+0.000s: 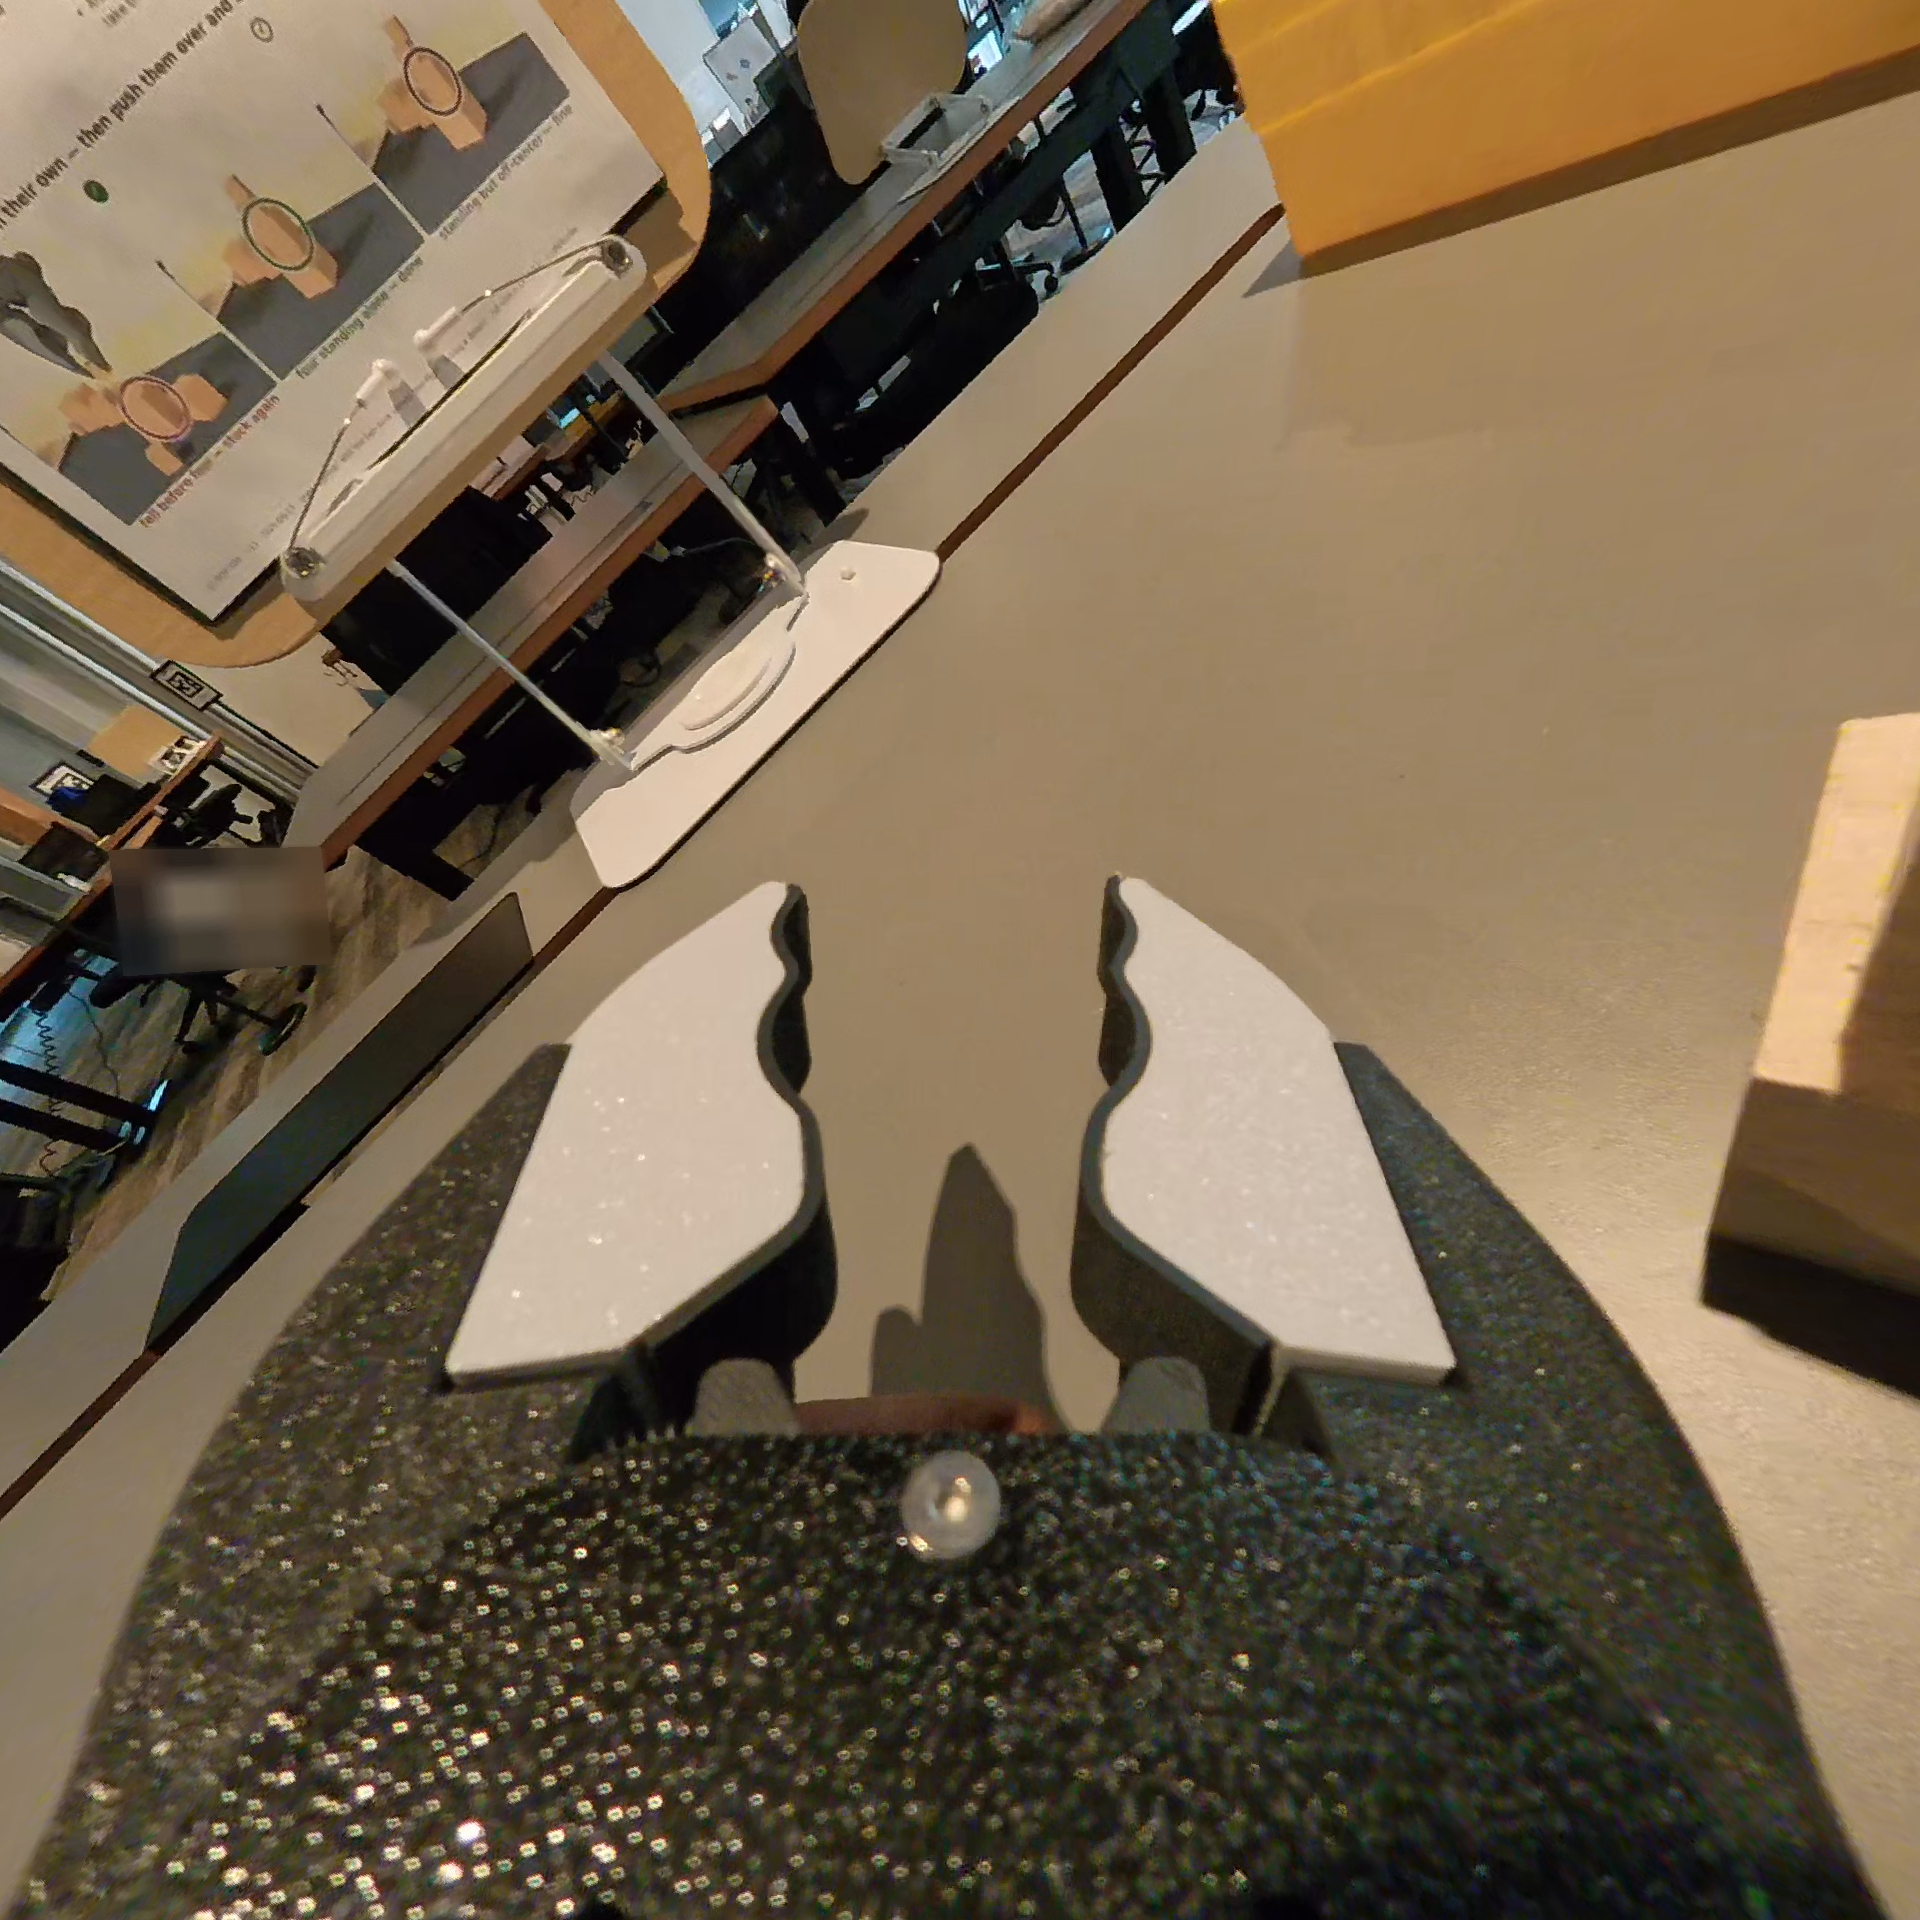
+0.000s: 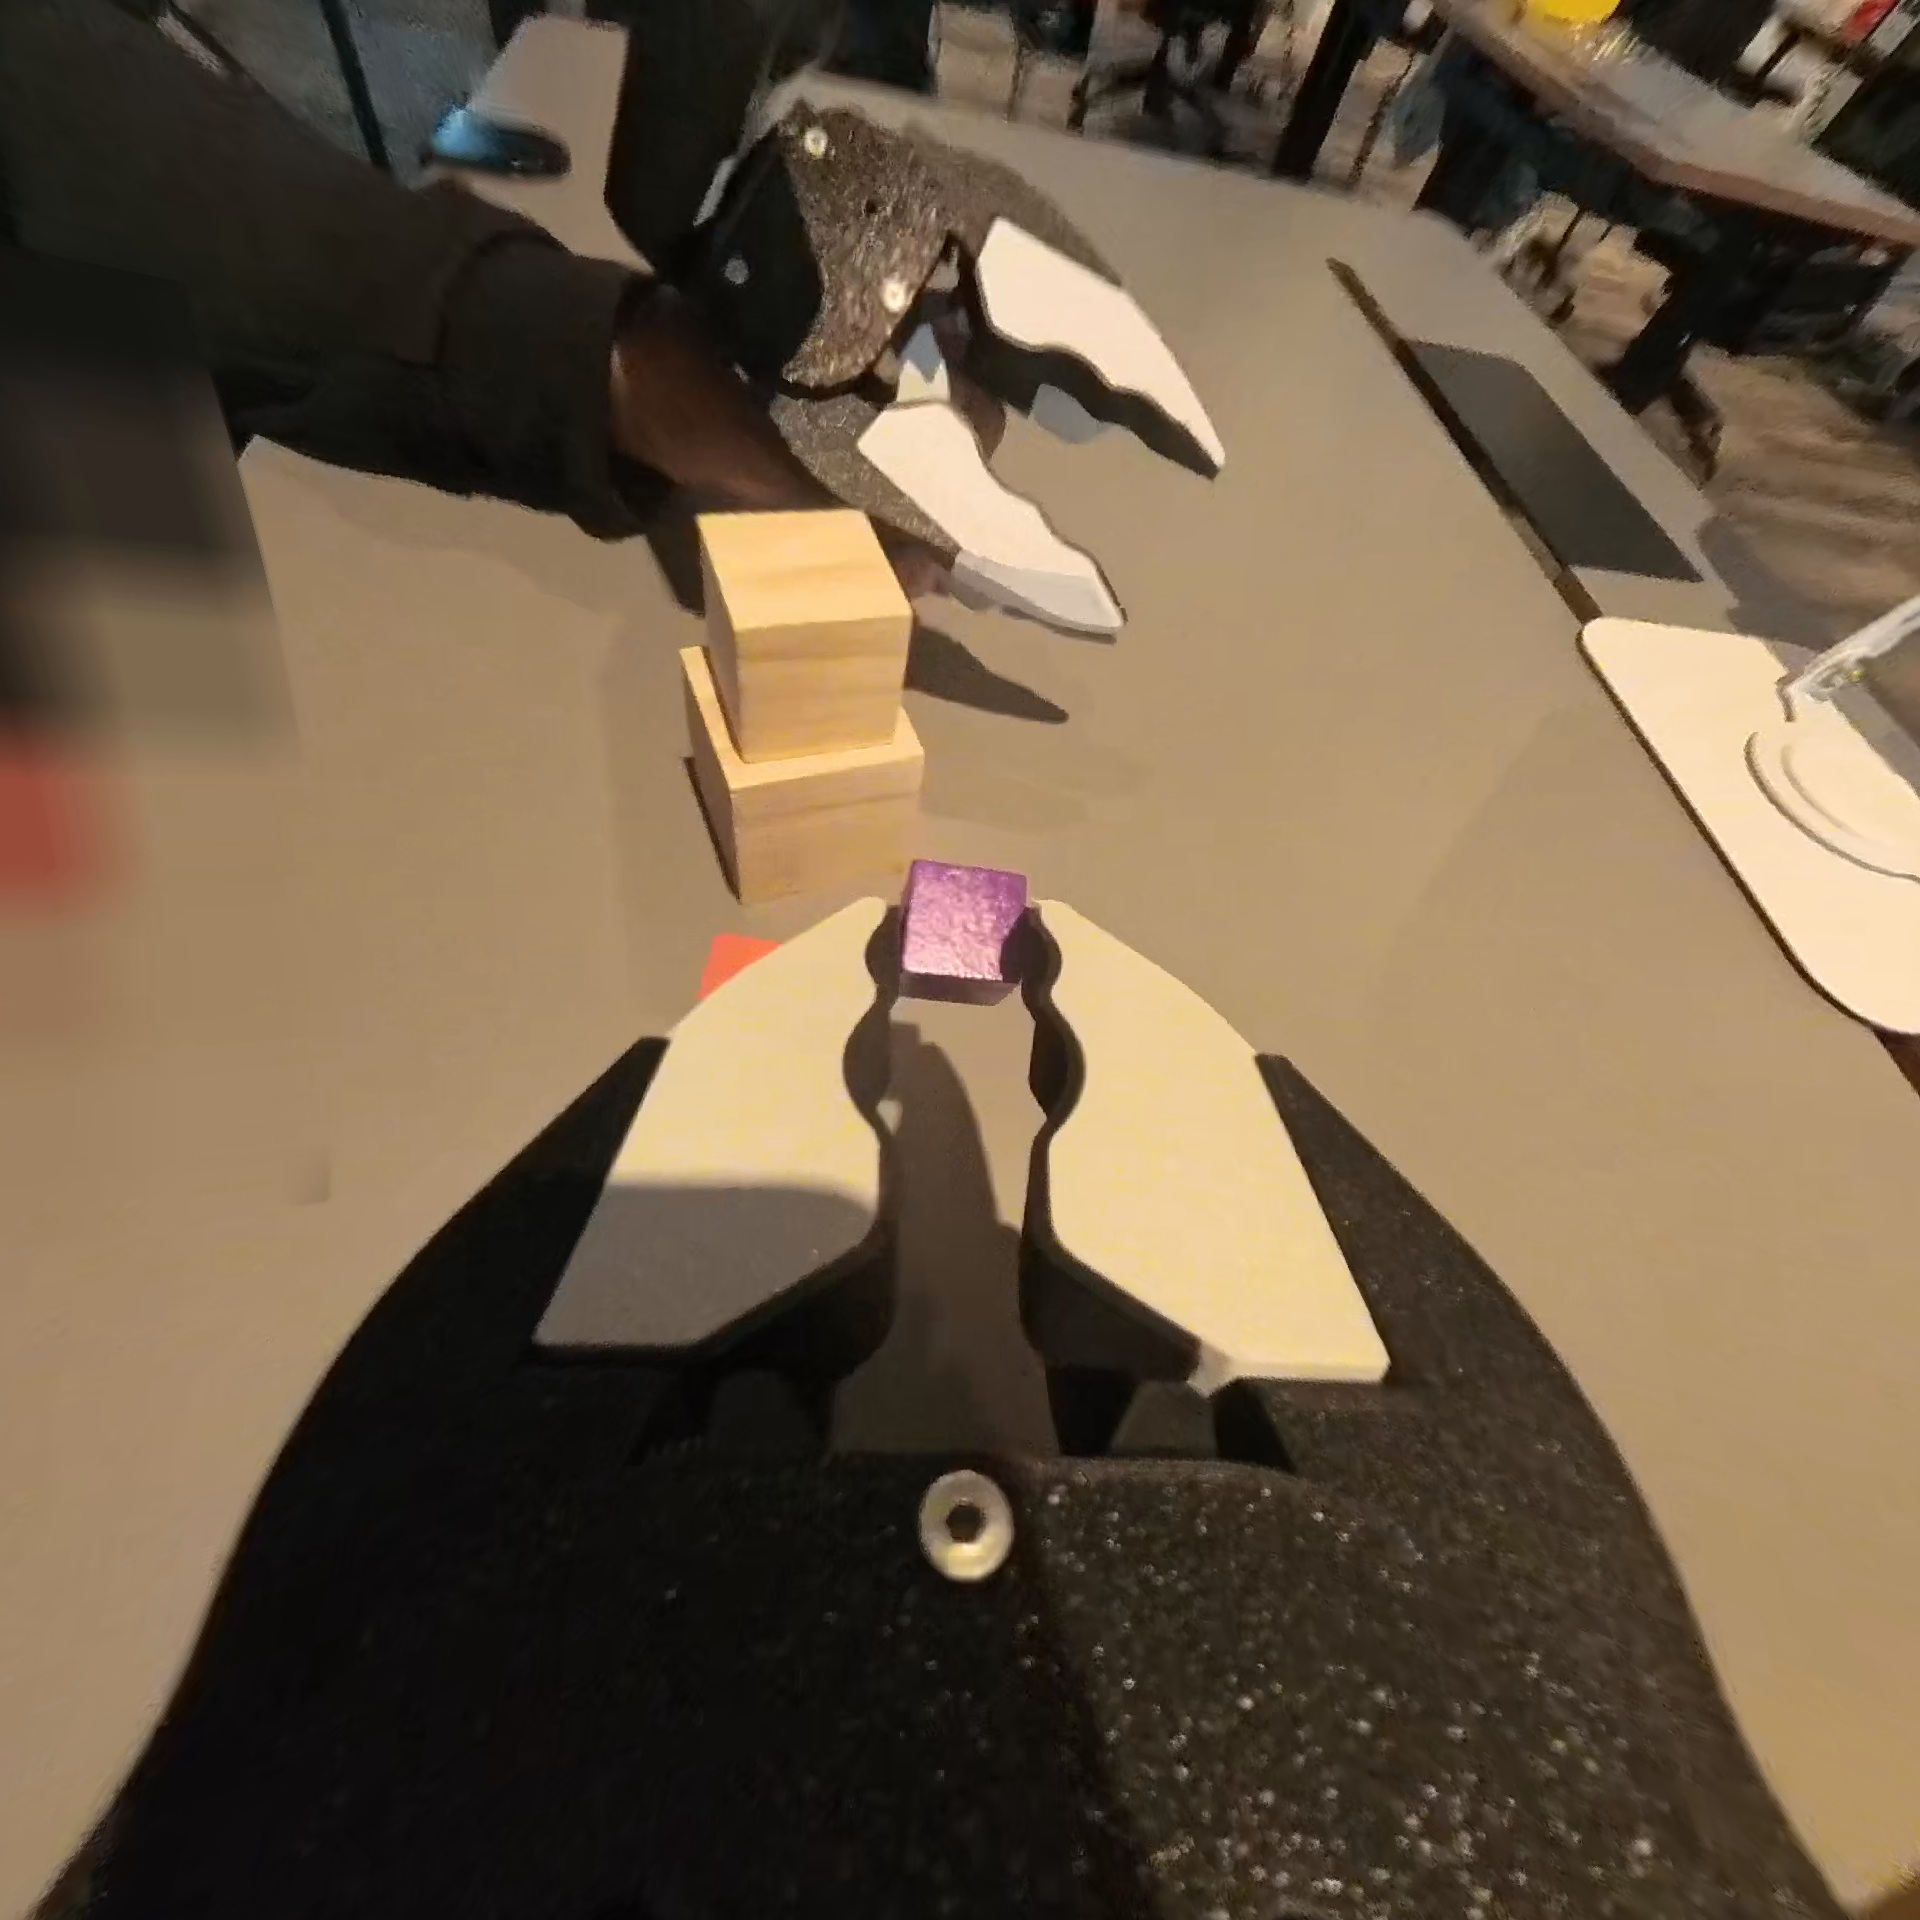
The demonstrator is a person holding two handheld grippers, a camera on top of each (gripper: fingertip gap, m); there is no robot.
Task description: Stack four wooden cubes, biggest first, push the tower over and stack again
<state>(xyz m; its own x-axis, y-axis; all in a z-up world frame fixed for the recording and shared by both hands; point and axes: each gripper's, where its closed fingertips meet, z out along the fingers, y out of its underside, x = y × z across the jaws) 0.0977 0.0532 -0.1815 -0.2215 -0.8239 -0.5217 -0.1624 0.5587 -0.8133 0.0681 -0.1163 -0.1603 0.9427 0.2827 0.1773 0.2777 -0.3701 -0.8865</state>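
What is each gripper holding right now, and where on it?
The right gripper pinches the purple cube by its two opposite side faces, at the fingertips. The left gripper is open and holds nothing.

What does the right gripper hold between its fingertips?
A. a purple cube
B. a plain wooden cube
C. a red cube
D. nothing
A: in the right wrist view the right gripper is shut on the purple cube, while the two plain wooden cubes stand stacked on the table beyond it and the left gripper is open and empty.
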